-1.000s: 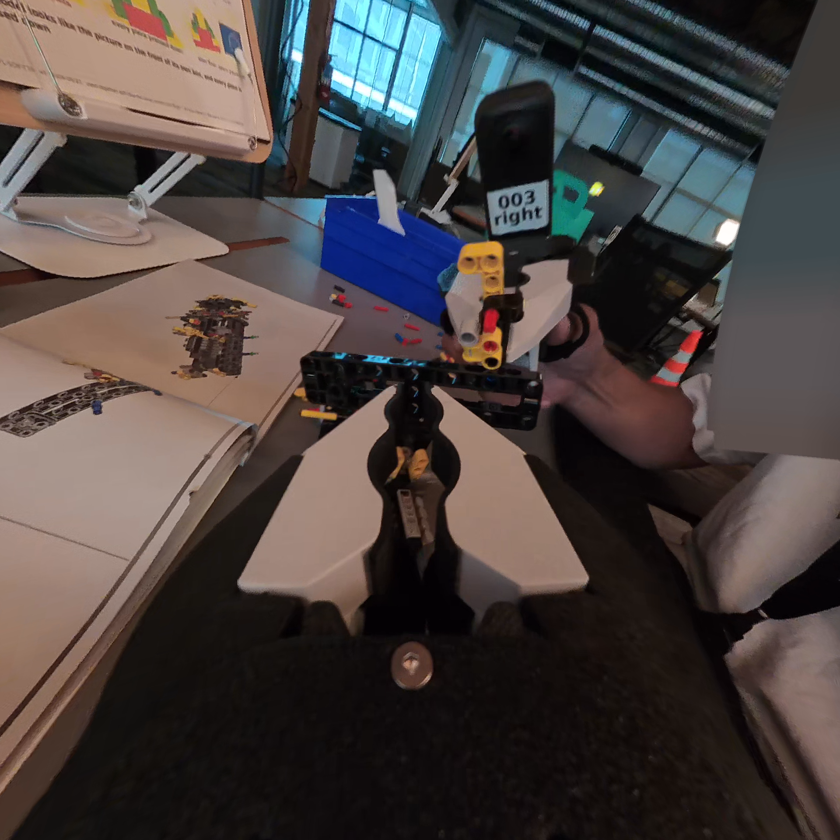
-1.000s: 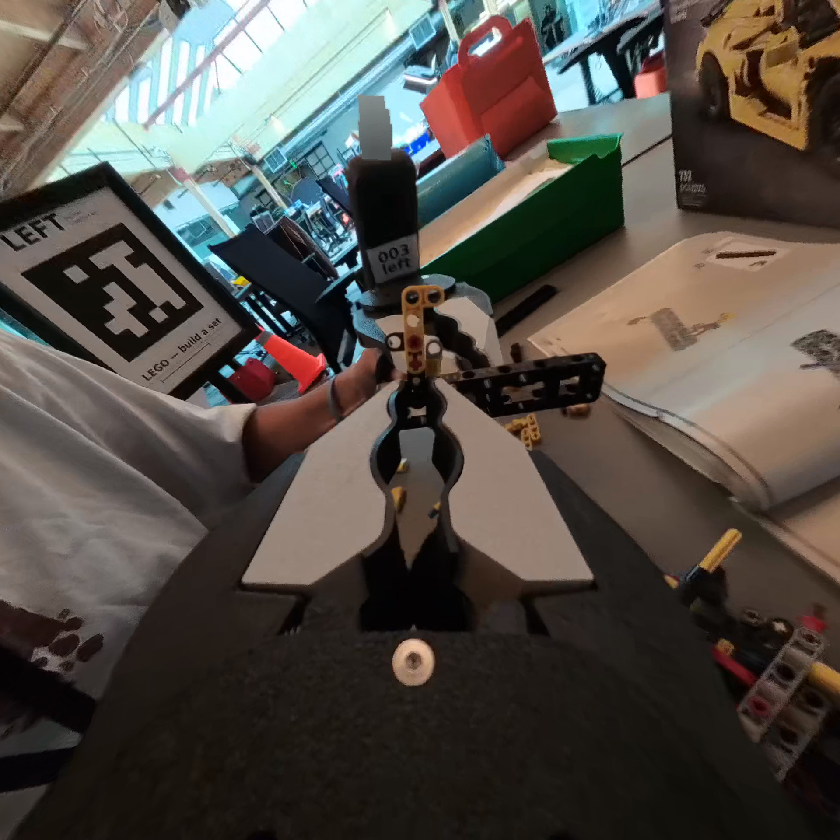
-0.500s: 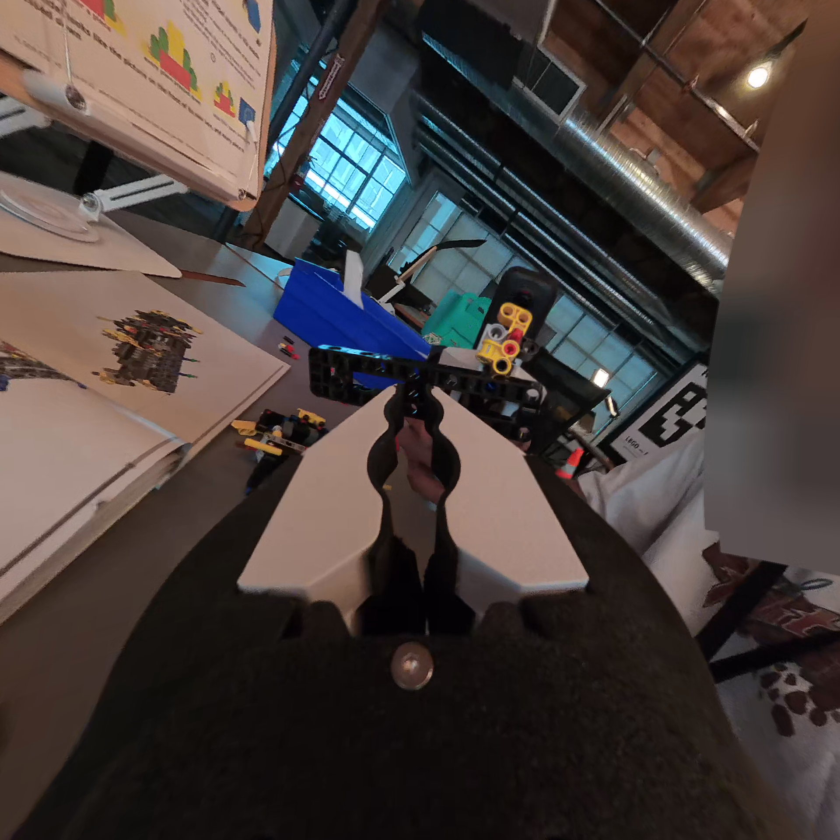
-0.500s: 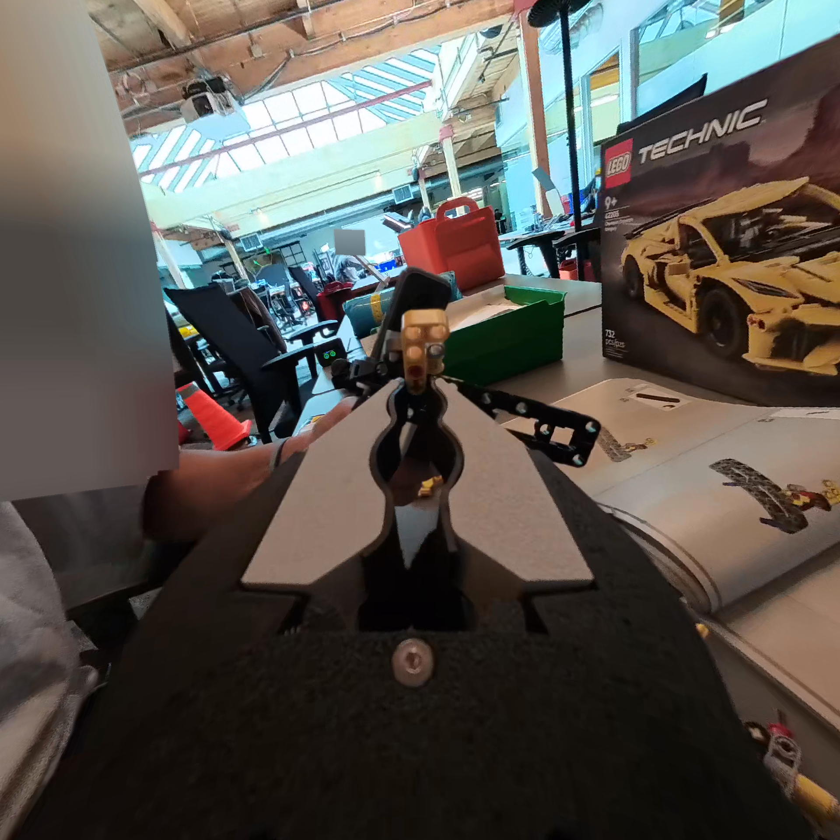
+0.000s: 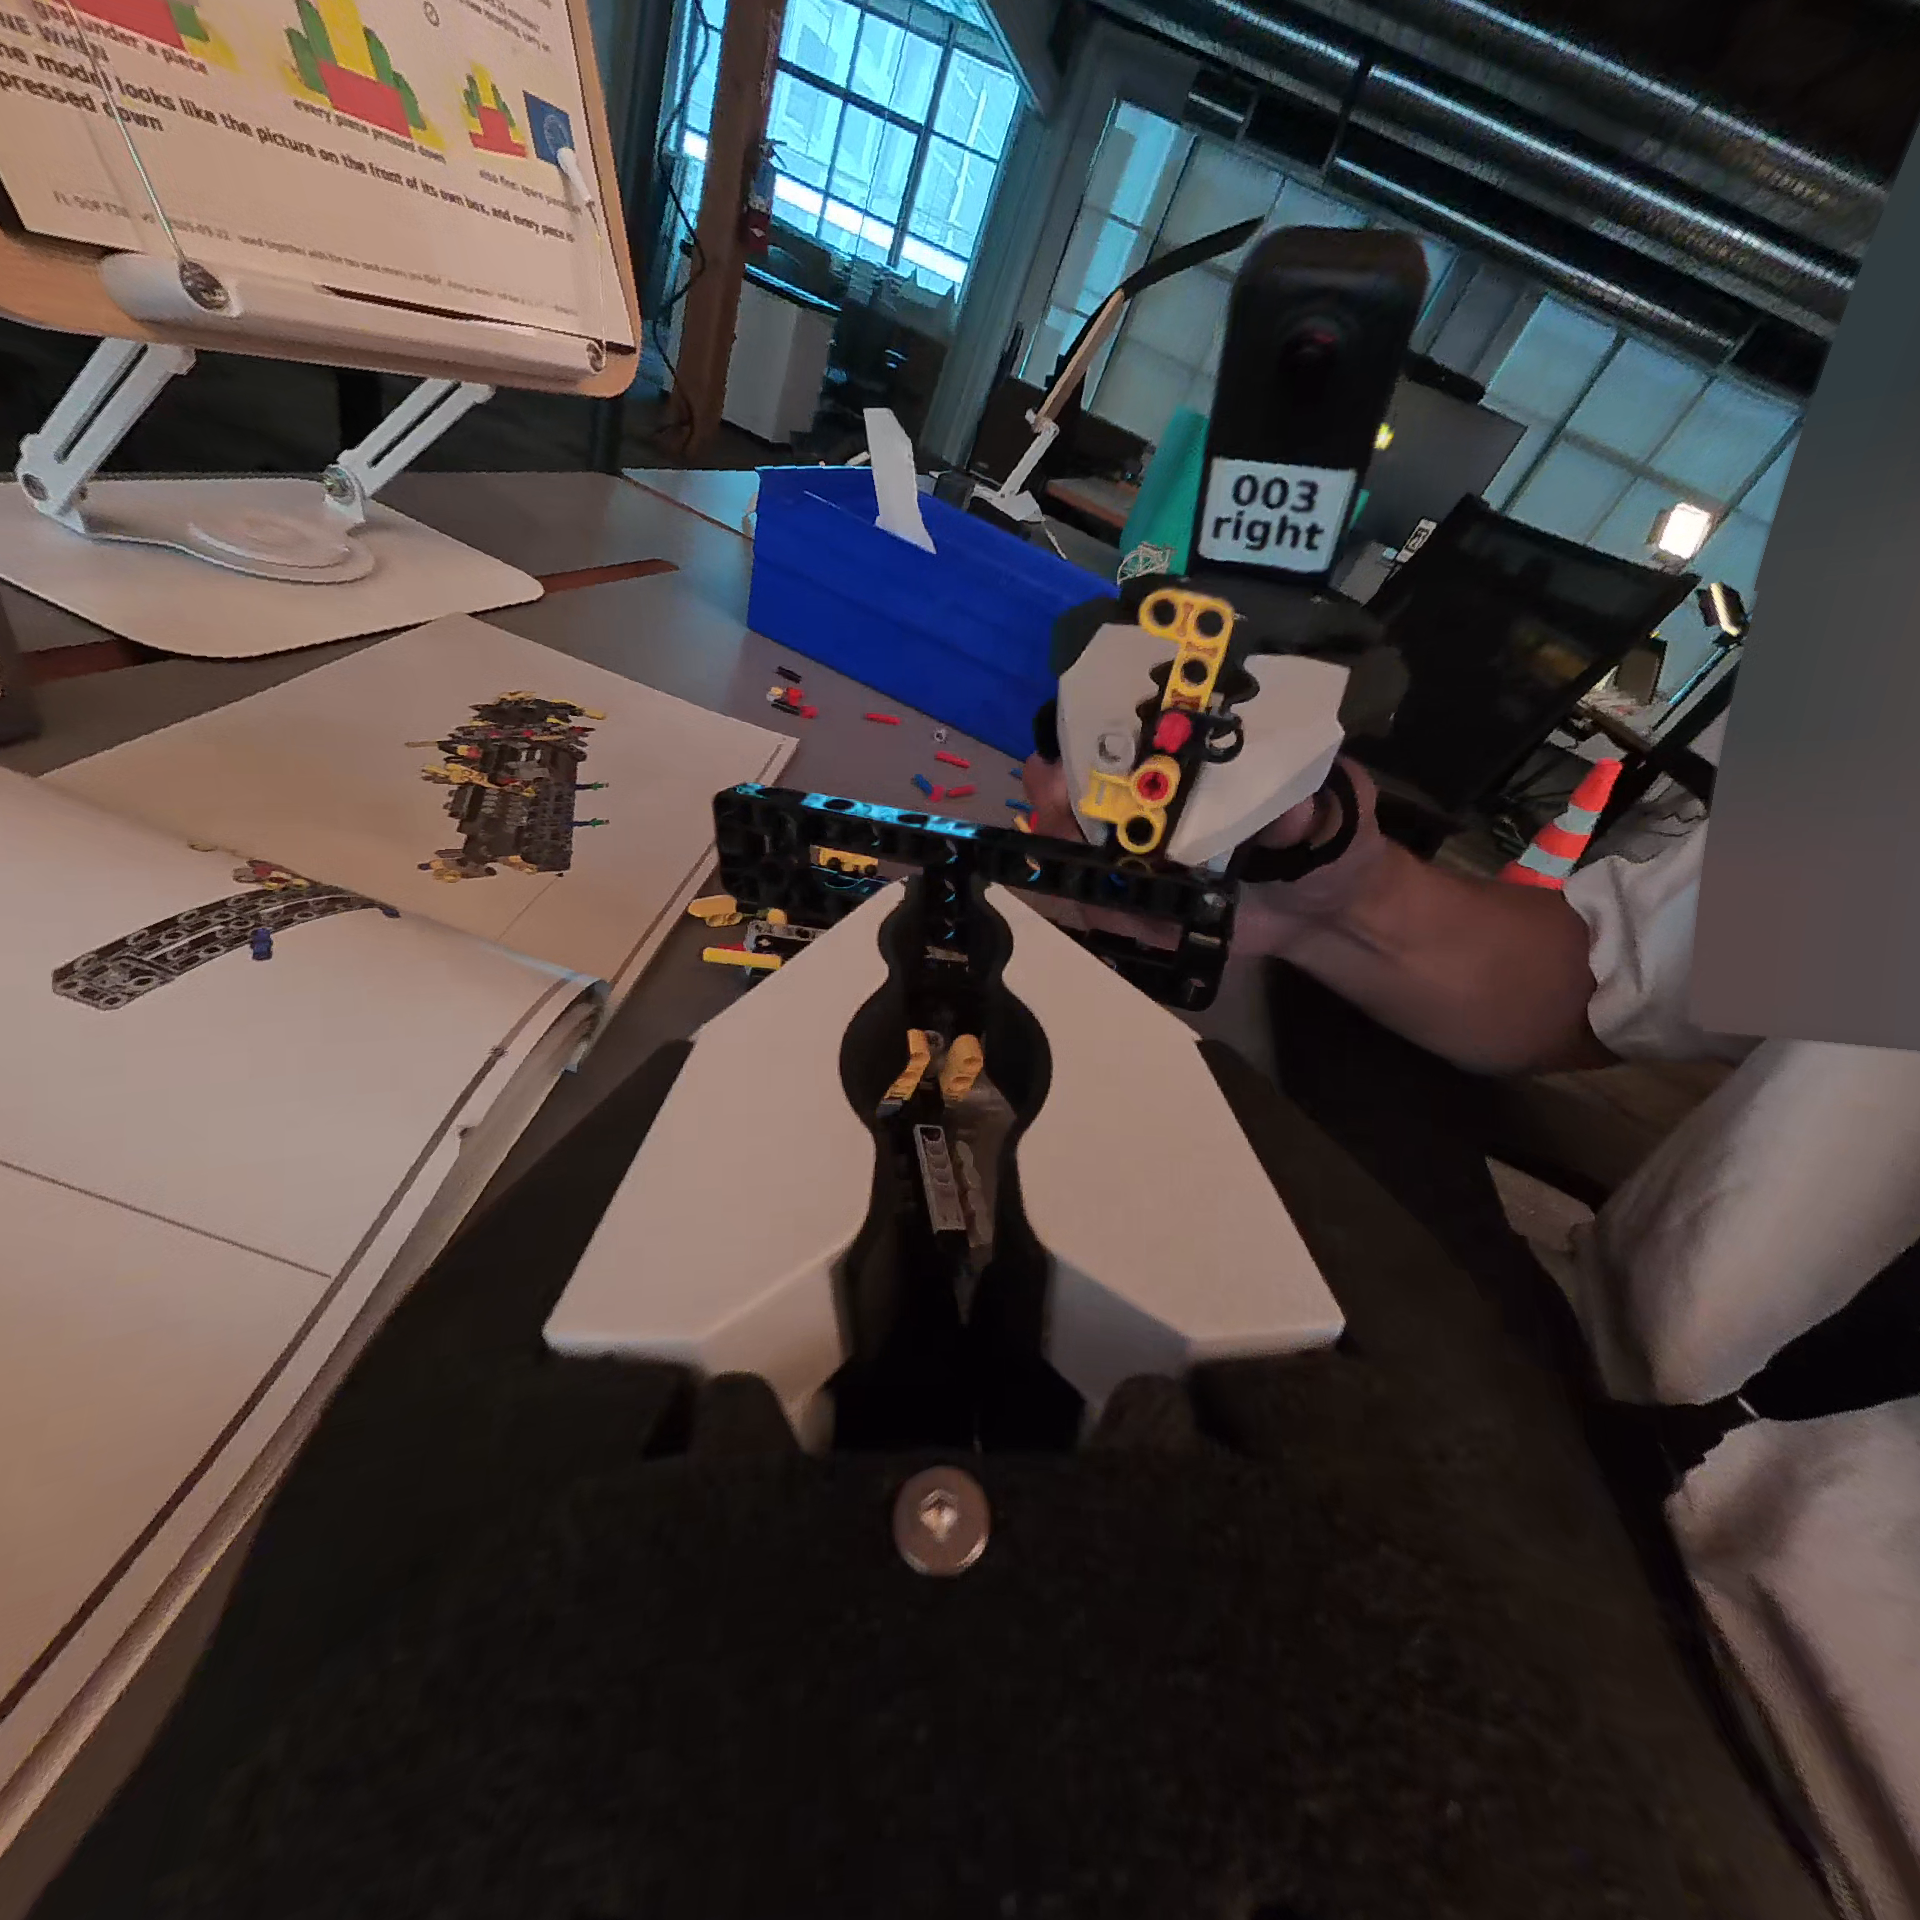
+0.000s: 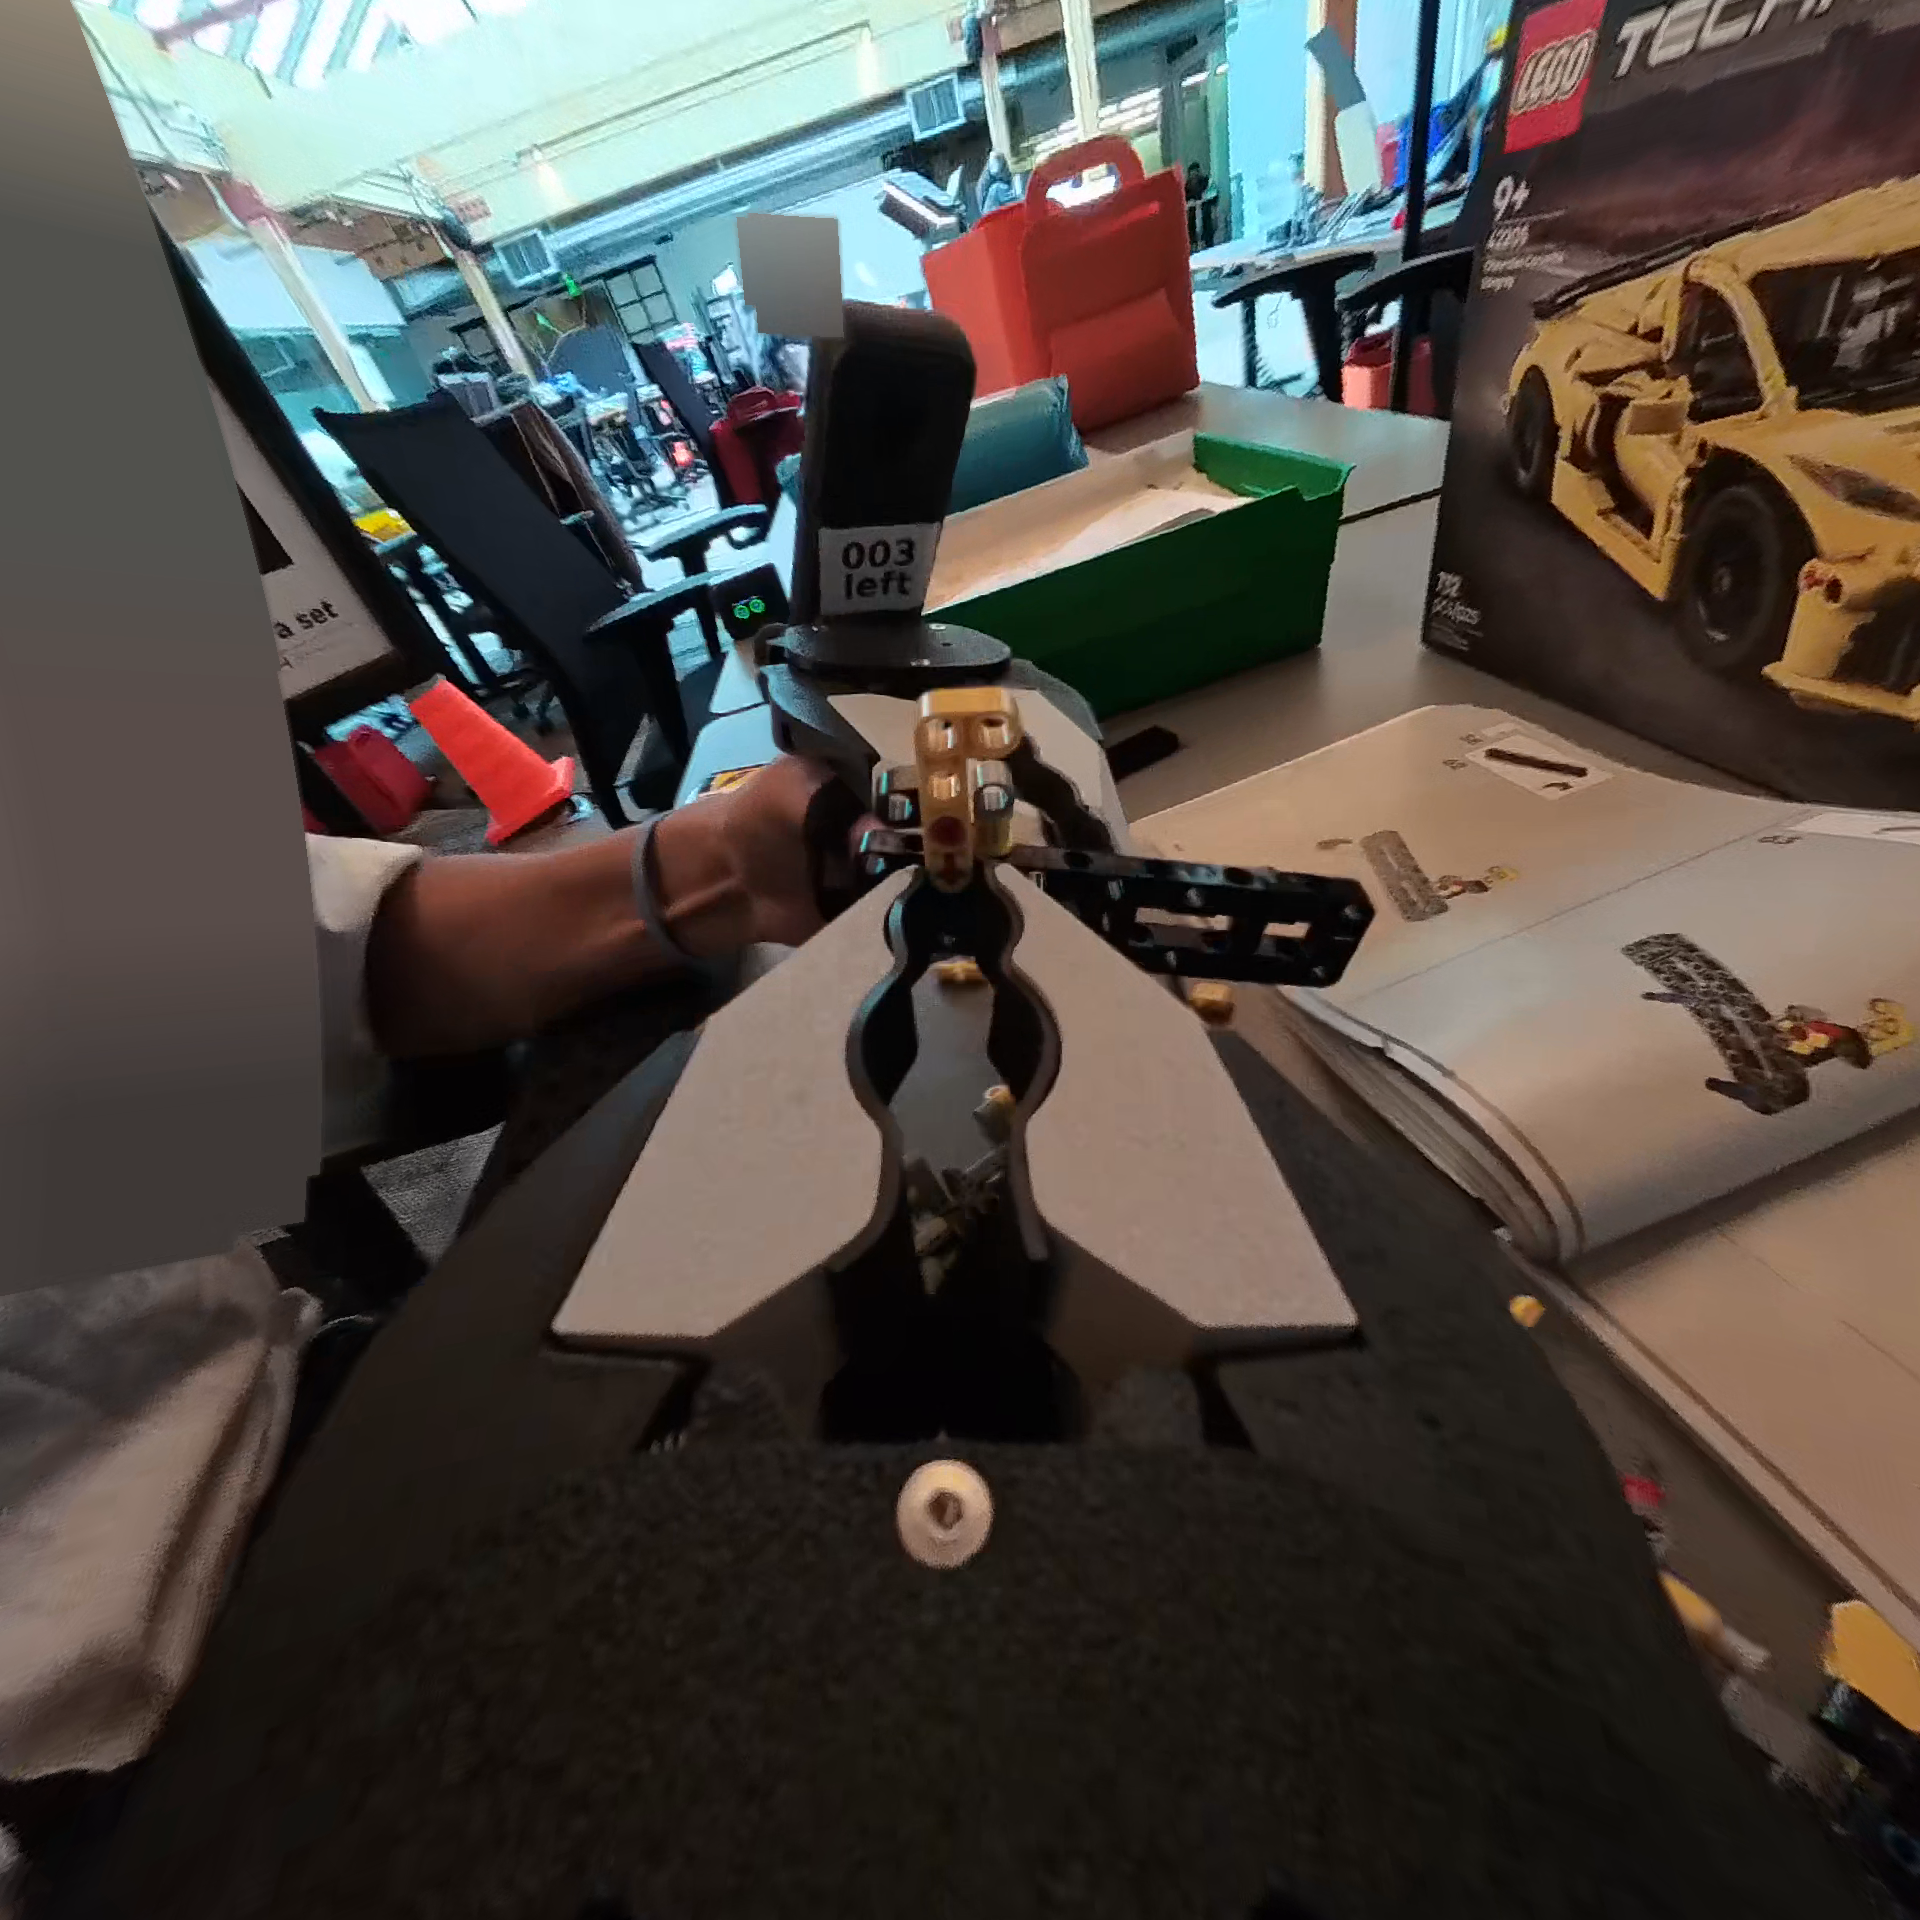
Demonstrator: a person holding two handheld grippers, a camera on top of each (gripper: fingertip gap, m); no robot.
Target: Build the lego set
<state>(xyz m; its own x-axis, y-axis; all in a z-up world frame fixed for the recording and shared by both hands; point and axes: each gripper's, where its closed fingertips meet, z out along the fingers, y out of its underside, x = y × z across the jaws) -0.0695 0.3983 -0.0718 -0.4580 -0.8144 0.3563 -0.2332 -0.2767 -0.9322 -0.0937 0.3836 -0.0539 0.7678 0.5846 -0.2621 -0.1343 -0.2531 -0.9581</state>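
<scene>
My left gripper (image 5: pixel 948 883) is shut on a black Technic frame (image 5: pixel 810 847), held level above the table. My right gripper (image 6: pixel 948 878) is shut on a small yellow assembly with red and grey pins (image 6: pixel 961 774). In the left wrist view the right gripper (image 5: pixel 1169 748) faces me, its yellow assembly (image 5: pixel 1179 696) upright with its lower end at the frame's right part. In the right wrist view the black frame (image 6: pixel 1226 920) juts out to the right just behind the yellow assembly, and the left gripper (image 6: pixel 914 821) sits behind it.
An open instruction book (image 5: pixel 260 935) lies on the table at left, also in the right wrist view (image 6: pixel 1662 987). A blue bin (image 5: pixel 894 603), loose small parts (image 5: pixel 935 769), a green tray (image 6: pixel 1174 592) and the set's box (image 6: pixel 1704 395) stand on the table. A document stand (image 5: pixel 260 312) is at back left. Less than 4 cm separates the two grippers' tips.
Both grippers tipped upward half a second ago and have come back down. The yellow assembly and black frame are close together again, as one second ago.
</scene>
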